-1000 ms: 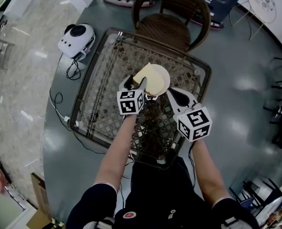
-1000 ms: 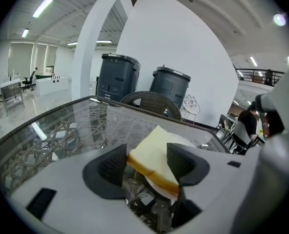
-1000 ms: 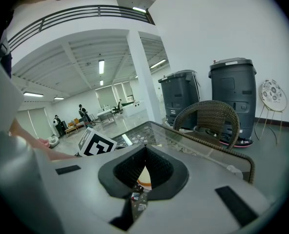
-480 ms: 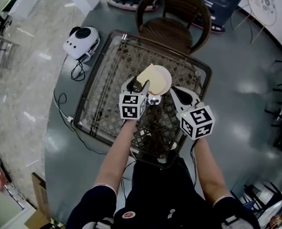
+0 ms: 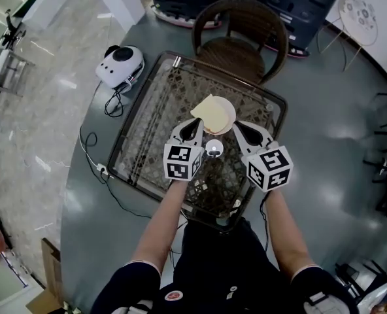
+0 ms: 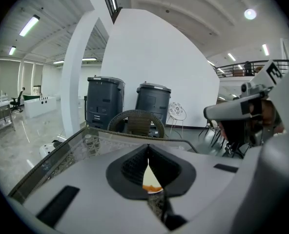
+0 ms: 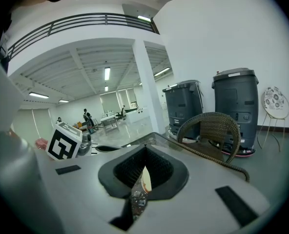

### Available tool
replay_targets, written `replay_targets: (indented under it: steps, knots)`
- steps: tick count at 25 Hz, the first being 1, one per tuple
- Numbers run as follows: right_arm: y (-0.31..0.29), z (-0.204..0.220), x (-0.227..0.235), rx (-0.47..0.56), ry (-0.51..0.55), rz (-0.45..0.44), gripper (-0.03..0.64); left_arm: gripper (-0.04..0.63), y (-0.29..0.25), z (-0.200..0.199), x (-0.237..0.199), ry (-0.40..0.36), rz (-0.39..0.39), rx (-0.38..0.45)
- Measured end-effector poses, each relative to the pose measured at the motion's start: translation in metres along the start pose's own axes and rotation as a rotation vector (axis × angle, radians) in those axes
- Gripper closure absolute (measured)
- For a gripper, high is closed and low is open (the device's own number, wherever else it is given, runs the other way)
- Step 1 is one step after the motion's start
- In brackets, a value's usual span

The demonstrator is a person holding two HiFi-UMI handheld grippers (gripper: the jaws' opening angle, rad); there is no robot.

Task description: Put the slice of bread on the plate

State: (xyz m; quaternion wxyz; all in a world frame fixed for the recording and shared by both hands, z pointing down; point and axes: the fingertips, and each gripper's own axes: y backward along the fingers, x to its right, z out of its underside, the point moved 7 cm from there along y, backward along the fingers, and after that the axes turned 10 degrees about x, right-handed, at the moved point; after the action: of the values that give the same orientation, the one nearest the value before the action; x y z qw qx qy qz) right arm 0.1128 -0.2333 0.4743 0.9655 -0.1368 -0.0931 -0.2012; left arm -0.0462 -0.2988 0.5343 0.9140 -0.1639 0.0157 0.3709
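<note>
Head view: slice of bread [image 5: 208,110] lies on the round pale plate [image 5: 230,112], 1 corner overhanging the plate's left rim. Plate sits on the glass-topped wicker table [image 5: 153,113], toward the far side, near the wicker chair [image 5: 240,33]. Left gripper [image 5: 197,123] is just in front of the plate's left edge and raised off the table. In the left gripper view [image 6: 148,148] its jaws are closing, tips meeting, nothing between them; a pale sliver with an orange edge shows through the gap lower down. Right gripper [image 5: 238,126] is beside the plate's right front edge. In the right gripper view [image 7: 145,151] its jaws are narrow, tips together, holding nothing. Neither tool touches bread or plate. 1 small round silver object [image 5: 214,148] rests on the table between the 2 grippers. On the floor to the left: a white device [image 5: 120,65] and a black cable [image 5: 87,150]. 2 dark bins [image 6: 125,101] stand behind the chair.
</note>
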Motion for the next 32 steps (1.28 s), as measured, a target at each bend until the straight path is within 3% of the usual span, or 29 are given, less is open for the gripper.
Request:
replay_targets:
  steps: [14, 32]
  knots:
    - [0.026, -0.038, -0.029, 0.114, 0.016, -0.053, 0.611, 0.588, 0.062, -0.072, 0.042, 0.033, 0.099, 0.147]
    - [0.039, -0.051, -0.043, 0.156, 0.034, -0.084, 0.611, 0.588, 0.078, -0.09, 0.056, 0.029, 0.11, 0.174]
